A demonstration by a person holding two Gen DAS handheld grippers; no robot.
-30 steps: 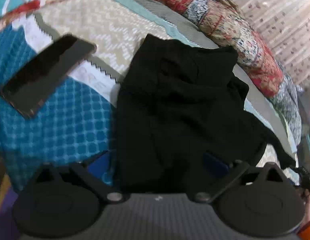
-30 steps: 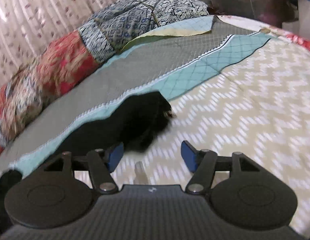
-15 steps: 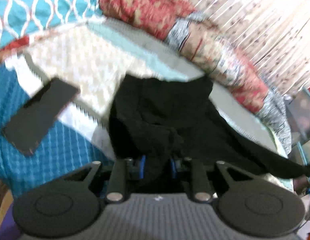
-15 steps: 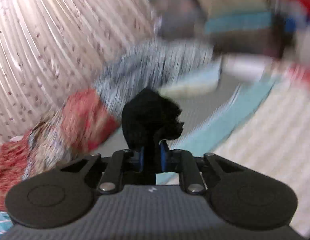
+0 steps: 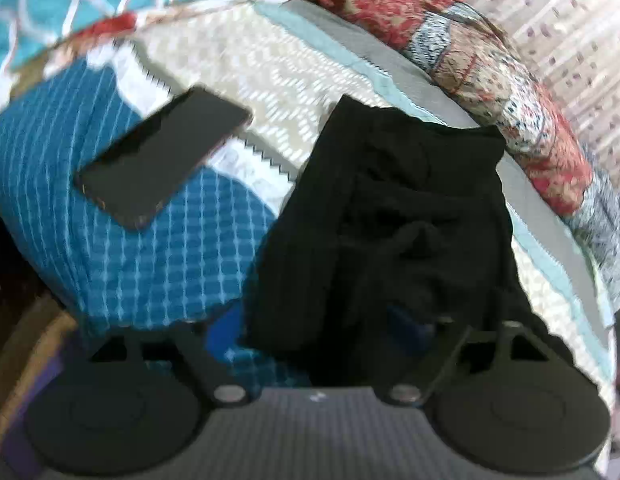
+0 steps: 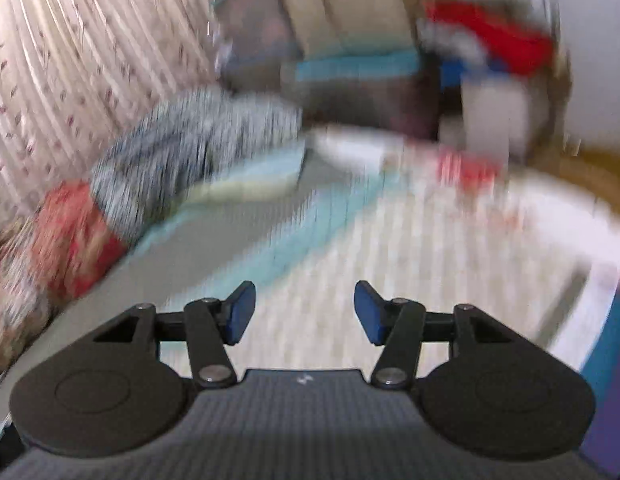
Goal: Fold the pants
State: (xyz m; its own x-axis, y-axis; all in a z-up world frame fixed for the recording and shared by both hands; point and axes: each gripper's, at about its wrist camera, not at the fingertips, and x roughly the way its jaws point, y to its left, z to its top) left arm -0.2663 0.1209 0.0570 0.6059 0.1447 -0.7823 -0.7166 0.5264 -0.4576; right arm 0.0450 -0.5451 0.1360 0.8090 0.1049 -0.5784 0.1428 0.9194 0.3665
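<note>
item: black pants [image 5: 394,216], bunched in a rumpled heap on the bed [image 5: 277,76], lying across the patterned bedspread near its grey-and-teal border, close in front of the left gripper [image 5: 318,334].

left gripper: fingers spread wide apart, blue pads at either side of the near edge of the pants; the left pad [image 5: 223,332] sits just beside the cloth, the right pad [image 5: 406,320] is partly hidden by dark folds. whether the pads touch the fabric cannot be told.

right gripper [image 6: 303,312]: fingers wide apart, nothing between them, blue pads [image 6: 239,312] clear. it hangs above the cream zigzag part of the bedspread [image 6: 350,248]; the view is heavily blurred and no pants show in it.

other: dark phone [image 5: 161,160] lying flat on the blue checked patch, well to the left of the pants. rolled red-and-grey quilt [image 5: 490,64] along the far side of the bed, against a pale curtain [image 6: 69,60].
</note>
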